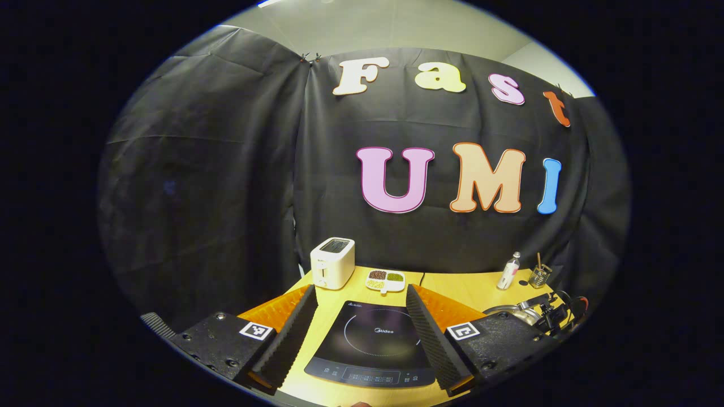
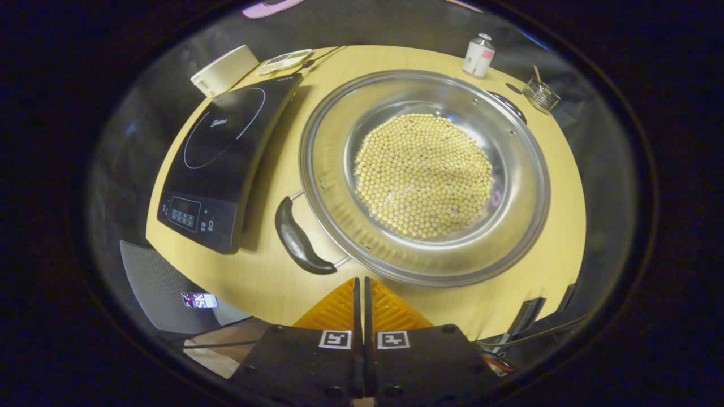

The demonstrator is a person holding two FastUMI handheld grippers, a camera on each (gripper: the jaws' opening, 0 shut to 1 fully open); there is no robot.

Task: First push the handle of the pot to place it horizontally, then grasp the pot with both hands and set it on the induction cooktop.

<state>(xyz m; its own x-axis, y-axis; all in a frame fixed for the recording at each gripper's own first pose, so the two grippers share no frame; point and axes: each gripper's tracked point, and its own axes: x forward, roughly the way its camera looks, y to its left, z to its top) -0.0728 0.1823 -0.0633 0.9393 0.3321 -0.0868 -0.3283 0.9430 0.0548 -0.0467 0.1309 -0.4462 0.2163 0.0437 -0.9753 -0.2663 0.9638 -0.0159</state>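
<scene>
Overhead, beans (image 2: 423,175) inside pot (image 2: 317,141).

In the right gripper view, the right claw (image 2: 362,294) hangs above the bench (image 2: 266,282) edge with its fingers pressed together, holding nothing. Just beyond its tips sits the steel pot (image 2: 334,147) of pale beans (image 2: 424,175), its black handle (image 2: 297,240) toward the induction cooktop (image 2: 226,152) beside it.
</scene>
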